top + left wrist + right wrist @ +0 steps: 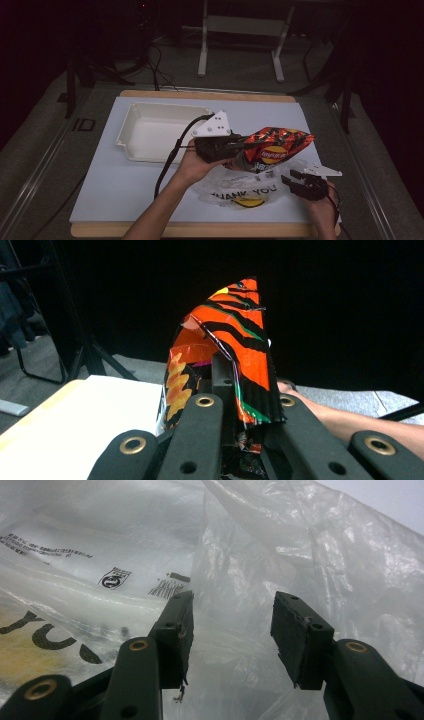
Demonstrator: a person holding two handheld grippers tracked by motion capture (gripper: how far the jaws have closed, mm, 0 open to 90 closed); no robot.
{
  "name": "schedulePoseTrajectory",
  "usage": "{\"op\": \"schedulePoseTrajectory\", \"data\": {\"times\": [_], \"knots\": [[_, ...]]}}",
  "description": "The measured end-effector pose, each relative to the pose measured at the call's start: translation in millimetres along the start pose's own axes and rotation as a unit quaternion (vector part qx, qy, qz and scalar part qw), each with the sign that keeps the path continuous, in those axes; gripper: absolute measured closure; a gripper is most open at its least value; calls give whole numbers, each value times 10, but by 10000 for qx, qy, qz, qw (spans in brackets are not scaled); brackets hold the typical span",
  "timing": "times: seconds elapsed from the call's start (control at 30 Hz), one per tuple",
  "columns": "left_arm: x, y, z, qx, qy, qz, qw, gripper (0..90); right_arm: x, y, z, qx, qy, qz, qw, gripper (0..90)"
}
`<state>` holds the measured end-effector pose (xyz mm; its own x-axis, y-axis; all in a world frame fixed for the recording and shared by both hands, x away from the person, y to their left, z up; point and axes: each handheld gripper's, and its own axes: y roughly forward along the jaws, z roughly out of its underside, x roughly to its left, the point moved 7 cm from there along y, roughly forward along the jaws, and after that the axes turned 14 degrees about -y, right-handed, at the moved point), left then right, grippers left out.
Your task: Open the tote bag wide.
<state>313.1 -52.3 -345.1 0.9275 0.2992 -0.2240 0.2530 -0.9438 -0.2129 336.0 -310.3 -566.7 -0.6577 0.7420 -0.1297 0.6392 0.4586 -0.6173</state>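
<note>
An orange and black striped chip bag (275, 145) hangs above the table, pinched at its crimped end by my left gripper (236, 145), which is shut on it. In the left gripper view the chip bag (235, 340) rises between the closed jaws of my left gripper (235, 390). Below it lies a clear plastic bag (240, 187) printed "THANK YOU". My right gripper (295, 181) rests at that bag's right edge, jaws apart. In the right gripper view the plastic bag (240, 560) spreads behind and between the fingers of my right gripper (232, 630); the pads do not press it.
A white rectangular tray (130, 125) sits at the back left of the pale blue mat (115, 185). The wooden table edge (200, 230) runs along the front. Cables and metal stand legs (202, 55) stand on the floor beyond the table.
</note>
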Motion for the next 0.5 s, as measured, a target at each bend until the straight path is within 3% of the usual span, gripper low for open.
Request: {"op": "schedulePoseTrajectory", "data": {"times": [0.5], "knots": [[159, -54, -120, -128, 5, -77, 9999, 887, -10, 21, 41, 47, 30, 5, 10000, 513]]}}
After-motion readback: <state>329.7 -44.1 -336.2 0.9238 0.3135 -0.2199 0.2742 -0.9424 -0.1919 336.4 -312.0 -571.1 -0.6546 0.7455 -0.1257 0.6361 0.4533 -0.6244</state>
